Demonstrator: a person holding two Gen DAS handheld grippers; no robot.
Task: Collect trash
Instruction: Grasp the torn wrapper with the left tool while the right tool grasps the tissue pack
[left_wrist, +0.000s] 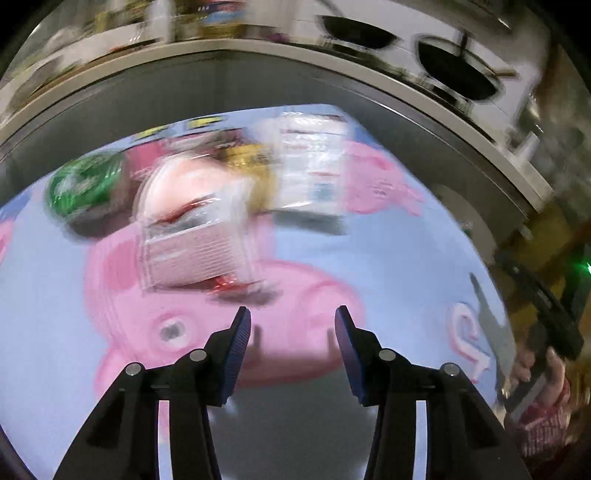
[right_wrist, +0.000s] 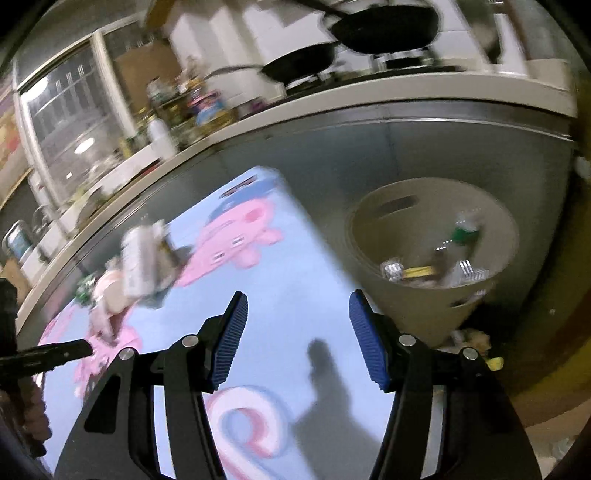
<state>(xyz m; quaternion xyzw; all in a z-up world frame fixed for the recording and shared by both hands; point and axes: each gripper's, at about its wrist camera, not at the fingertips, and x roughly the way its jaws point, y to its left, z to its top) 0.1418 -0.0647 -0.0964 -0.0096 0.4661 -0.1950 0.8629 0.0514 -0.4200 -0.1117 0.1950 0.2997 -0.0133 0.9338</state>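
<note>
Left gripper (left_wrist: 292, 321): standing part open with nothing between the blue pads, pointing down at the mat (left_wrist: 55, 314) just short of the trash pile.
Right gripper (right_wrist: 298, 306): also standing open and empty, hanging over bare mat between the pile and the bin (right_wrist: 402, 295).
Trash: lying in a loose heap on the mat; a clear tray (left_wrist: 195, 236) is nearest the left gripper, a green wrapper (left_wrist: 83, 188) and a white label pack (left_wrist: 314, 170) are sitting behind it.
Bin: standing off the mat's edge against the cabinet (right_wrist: 461, 155), already holding several wrappers.
Blur: smearing both views, so edges of the pieces are hard to judge.
Risk, grasp: the tray is looking thin and springy; pads closing on its rim may be squeezing it out sideways, or dragging the neighbours along.
Risk, mat: pads coming in too low may be pinching the soft mat with the trash.
Risk, carry: light pieces may be slipping free before reaching the bin.
Risk, hands: both grippers heading for the same heap may be colliding.
</note>
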